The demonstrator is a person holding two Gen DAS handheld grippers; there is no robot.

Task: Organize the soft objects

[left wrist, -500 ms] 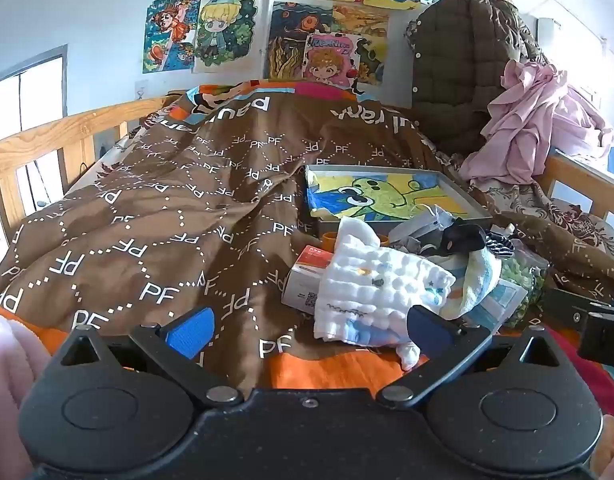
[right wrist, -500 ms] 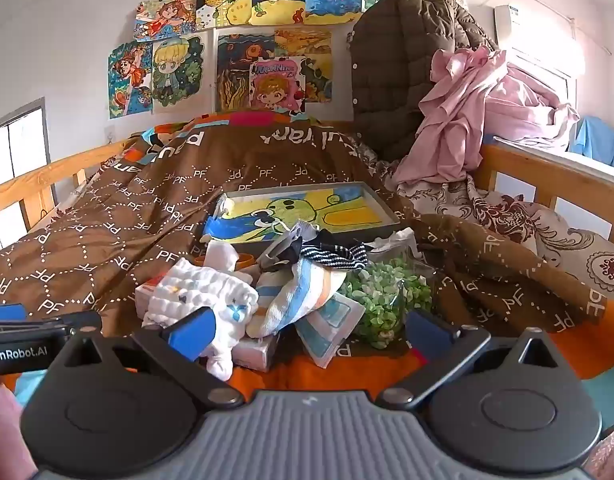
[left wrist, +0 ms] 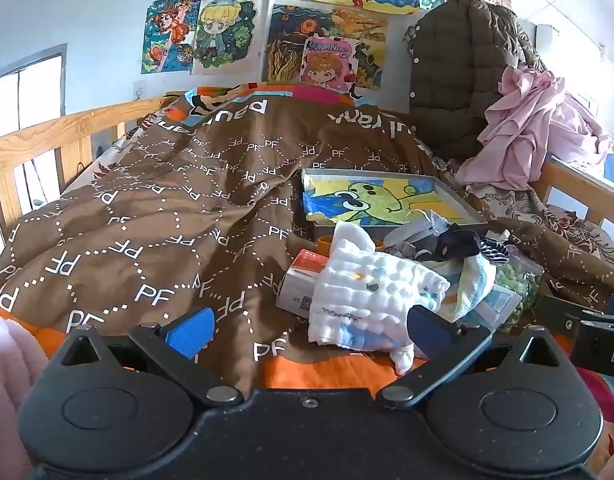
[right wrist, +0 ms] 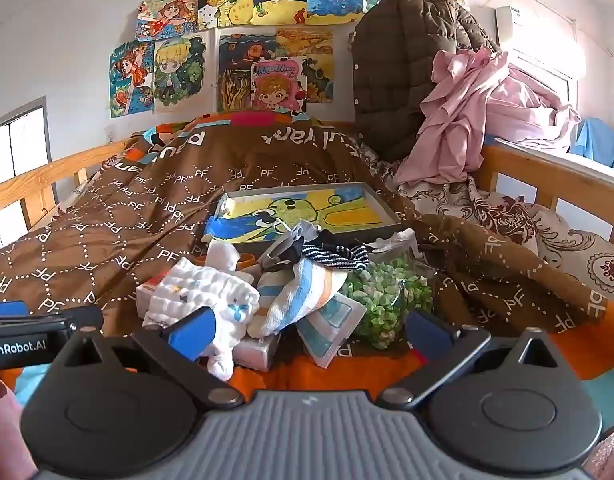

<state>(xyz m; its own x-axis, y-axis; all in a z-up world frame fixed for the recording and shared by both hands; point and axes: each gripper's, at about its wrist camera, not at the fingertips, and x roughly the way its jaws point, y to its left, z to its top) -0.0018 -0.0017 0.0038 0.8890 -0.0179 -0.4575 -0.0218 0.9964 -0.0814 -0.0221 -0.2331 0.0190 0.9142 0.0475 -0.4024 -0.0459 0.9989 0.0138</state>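
Two grippers are hovering over a cluttered bed.

Both the left gripper and the right gripper are gaping wide, gripping nothing. A white quilted cloth is lying on a small box, touching a striped cloth beside a bag of green bits, all near a picture tray on the brown blanket.

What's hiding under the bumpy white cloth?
Under the bumpy white cloth a small white box with a red top pokes out at its left. A striped cloth lies beside it. The cloth covers the rest underneath.
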